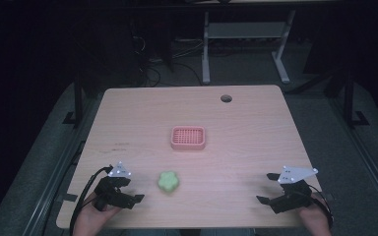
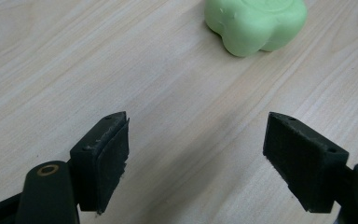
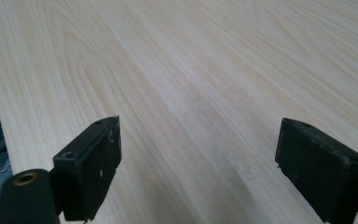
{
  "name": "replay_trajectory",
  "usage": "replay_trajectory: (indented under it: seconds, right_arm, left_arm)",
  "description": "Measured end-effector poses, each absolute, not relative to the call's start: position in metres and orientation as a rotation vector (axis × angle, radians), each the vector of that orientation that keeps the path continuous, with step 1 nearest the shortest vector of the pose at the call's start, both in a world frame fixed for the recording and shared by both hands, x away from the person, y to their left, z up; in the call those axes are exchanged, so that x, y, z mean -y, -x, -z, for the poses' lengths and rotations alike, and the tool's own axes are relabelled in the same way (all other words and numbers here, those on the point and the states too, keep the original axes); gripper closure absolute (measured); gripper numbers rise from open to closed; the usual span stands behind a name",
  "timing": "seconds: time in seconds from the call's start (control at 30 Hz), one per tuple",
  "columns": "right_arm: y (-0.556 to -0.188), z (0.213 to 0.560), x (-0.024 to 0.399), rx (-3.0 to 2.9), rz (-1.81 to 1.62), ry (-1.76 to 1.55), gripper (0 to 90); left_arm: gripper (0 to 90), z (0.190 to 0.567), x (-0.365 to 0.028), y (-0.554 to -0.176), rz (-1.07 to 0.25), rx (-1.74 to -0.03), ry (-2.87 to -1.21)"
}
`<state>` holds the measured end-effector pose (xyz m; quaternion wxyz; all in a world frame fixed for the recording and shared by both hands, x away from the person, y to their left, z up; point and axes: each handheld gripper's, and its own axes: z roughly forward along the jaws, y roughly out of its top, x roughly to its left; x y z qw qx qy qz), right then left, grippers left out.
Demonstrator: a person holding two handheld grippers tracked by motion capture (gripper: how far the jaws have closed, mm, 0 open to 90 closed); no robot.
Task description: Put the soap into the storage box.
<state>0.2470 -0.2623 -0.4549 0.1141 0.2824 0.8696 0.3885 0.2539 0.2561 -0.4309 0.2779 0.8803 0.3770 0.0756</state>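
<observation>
A pale green lobed block (image 1: 168, 181) lies on the wooden table (image 1: 256, 132) near its front edge, left of centre. My left gripper (image 1: 137, 195) stands open just left of it; in the left gripper view the green block (image 2: 255, 22) lies ahead and to the right of the gripper (image 2: 198, 156), not touching the jaws, which are wide apart with bare wood between them. A pink grid-topped tray (image 1: 188, 137) sits in the middle of the table. At the front right corner my right gripper (image 1: 270, 189) rests open over bare wood, jaws spread in its own view (image 3: 200, 163).
A round cable hole (image 1: 226, 98) is in the table's back right area. The table's front edge lies close under both hands. Behind the table stand a white desk frame (image 1: 246, 34) and cables on a dark floor.
</observation>
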Motion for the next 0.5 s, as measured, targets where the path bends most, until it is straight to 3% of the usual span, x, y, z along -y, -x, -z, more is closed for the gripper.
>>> replay_trajectory:
  seconds: [0.5]
  right_arm:
    - [-0.2465,0.4546,0.2627,-2.546,-1.143,-0.823,13.8]
  left_arm:
    - [22.4,0.4272,-0.2484,-0.2527,-0.204,-0.983,-2.366]
